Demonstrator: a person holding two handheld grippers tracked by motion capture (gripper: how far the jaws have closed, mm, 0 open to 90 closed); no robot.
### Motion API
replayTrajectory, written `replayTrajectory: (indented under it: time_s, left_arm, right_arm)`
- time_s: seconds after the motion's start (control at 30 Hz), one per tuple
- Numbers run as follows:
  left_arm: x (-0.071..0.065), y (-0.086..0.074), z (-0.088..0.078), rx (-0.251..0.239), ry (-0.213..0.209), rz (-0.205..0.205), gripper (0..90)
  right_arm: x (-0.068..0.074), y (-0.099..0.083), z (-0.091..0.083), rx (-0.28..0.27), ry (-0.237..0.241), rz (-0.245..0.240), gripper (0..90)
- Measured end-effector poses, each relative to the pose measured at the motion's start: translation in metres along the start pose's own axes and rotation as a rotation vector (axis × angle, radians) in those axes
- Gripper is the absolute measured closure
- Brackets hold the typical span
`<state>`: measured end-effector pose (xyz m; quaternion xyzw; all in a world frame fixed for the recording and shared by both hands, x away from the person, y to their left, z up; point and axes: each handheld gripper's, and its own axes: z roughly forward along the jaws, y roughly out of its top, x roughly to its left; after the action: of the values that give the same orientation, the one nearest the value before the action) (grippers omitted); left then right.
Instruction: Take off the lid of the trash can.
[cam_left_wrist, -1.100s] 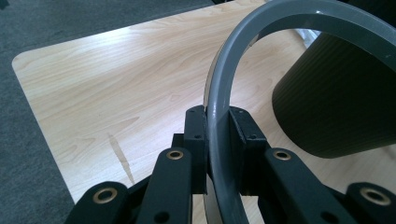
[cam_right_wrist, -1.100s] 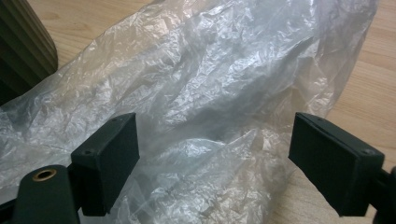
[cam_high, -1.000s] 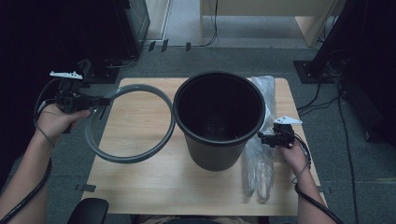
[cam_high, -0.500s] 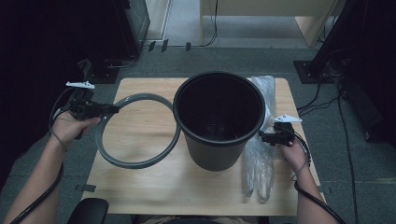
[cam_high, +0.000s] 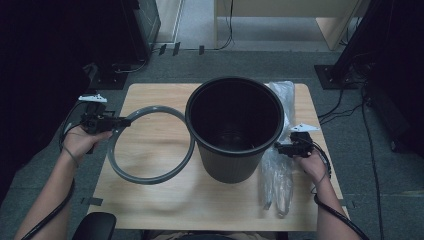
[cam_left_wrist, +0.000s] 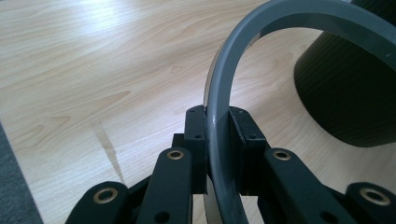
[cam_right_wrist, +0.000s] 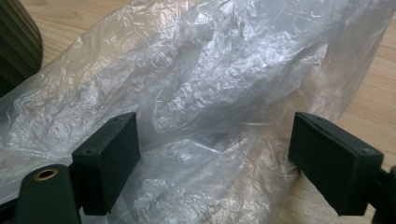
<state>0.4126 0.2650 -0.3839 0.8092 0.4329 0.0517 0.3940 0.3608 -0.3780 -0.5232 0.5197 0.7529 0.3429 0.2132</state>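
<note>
Fingers of my left gripper (cam_left_wrist: 217, 154) pinch the grey plastic ring (cam_high: 150, 177); my right gripper's (cam_right_wrist: 212, 161) fingers gape over crinkled clear plastic bag (cam_right_wrist: 210, 79). Lower the ring flat onto the pale wooden surface (cam_high: 165, 145), gently.

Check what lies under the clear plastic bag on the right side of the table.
The clear plastic bag lies crumpled on the bare wooden table, right of the black bin. Through it only wood grain shows; its folds hide the middle, so anything small there cannot be ruled out.
</note>
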Motion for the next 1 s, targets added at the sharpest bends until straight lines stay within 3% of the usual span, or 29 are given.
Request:
replayTrajectory:
  time_s: [0.17,0.37,0.7,1.0]
  left_arm:
    - [0.009,-0.010,0.007,-0.007,0.000,-0.036,78.7]
    - [0.013,-0.018,0.016,-0.005,0.015,-0.049,78.8]
    - [0.015,-0.032,0.039,0.020,0.035,-0.051,78.8]
    - [0.015,-0.037,0.051,0.007,0.031,-0.054,78.8]
  right_arm:
    - [0.000,0.000,0.000,-0.001,0.001,0.001,16.1]
    - [0.000,-0.001,-0.001,-0.001,0.001,0.006,16.1]
    - [0.001,-0.002,-0.002,-0.003,0.005,0.008,16.2]
    - [0.000,-0.002,-0.002,-0.007,0.012,0.019,16.2]
